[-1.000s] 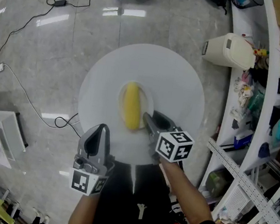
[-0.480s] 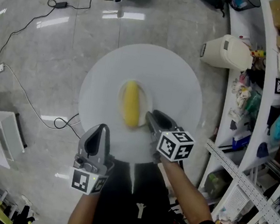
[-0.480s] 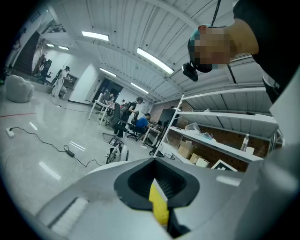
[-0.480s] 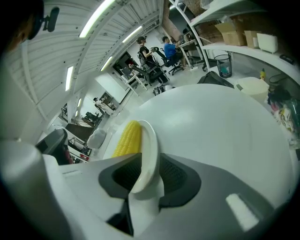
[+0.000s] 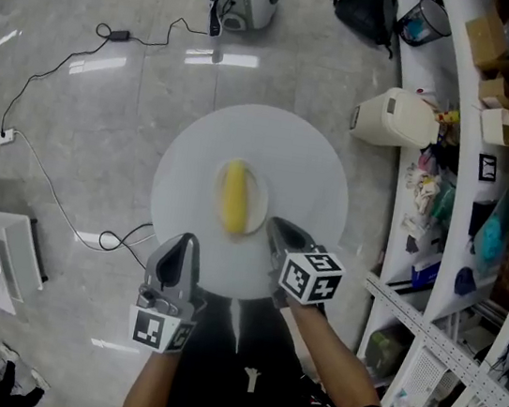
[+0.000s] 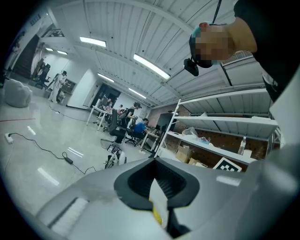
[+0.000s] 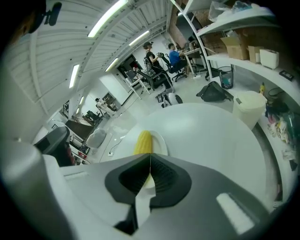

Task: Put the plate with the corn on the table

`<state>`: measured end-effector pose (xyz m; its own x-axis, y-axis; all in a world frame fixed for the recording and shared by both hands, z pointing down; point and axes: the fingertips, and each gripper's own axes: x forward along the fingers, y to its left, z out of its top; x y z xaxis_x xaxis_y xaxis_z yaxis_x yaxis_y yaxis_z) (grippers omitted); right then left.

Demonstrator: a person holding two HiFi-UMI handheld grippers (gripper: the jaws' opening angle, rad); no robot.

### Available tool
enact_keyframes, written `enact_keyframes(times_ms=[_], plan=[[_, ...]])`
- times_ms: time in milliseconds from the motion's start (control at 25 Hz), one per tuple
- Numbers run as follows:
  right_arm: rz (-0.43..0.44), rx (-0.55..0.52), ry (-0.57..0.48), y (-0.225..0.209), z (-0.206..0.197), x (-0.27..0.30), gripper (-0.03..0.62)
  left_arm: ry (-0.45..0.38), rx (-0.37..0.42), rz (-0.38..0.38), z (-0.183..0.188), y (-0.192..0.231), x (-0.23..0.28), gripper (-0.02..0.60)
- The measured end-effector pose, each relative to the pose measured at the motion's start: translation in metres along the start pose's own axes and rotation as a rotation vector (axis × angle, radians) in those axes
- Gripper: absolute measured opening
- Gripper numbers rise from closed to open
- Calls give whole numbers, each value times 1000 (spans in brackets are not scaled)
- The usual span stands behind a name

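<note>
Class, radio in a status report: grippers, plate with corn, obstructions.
Left gripper shut, empty. Right gripper just closed, nothing between jaws. Plate with corn on table. Nothing in the way.

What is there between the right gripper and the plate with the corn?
Only a little bare white table, as the head view shows. The right gripper, whose jaws have just closed on nothing, is near the plate with the corn.
</note>
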<state>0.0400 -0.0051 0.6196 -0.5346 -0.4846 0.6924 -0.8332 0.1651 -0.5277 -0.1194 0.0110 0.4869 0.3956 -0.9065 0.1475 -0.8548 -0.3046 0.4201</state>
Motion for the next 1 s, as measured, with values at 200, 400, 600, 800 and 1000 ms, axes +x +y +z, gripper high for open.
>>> enact_keyframes(times_ms=[200, 400, 600, 800, 1000], plan=[[21, -23, -11, 23, 9, -24, 11, -13, 6, 6, 24, -17, -8, 3], [47, -43, -40, 47, 21, -51, 9, -31, 16, 4, 48, -36, -19, 3], [66, -63, -103, 72, 46, -79, 9, -50, 42, -4, 74, -55, -25, 3], [79, -97, -171, 94, 69, -108, 9, -67, 71, -9, 96, -72, -37, 3], [115, -134, -241, 117, 86, -130, 9, -95, 86, -20, 117, -82, -44, 3]])
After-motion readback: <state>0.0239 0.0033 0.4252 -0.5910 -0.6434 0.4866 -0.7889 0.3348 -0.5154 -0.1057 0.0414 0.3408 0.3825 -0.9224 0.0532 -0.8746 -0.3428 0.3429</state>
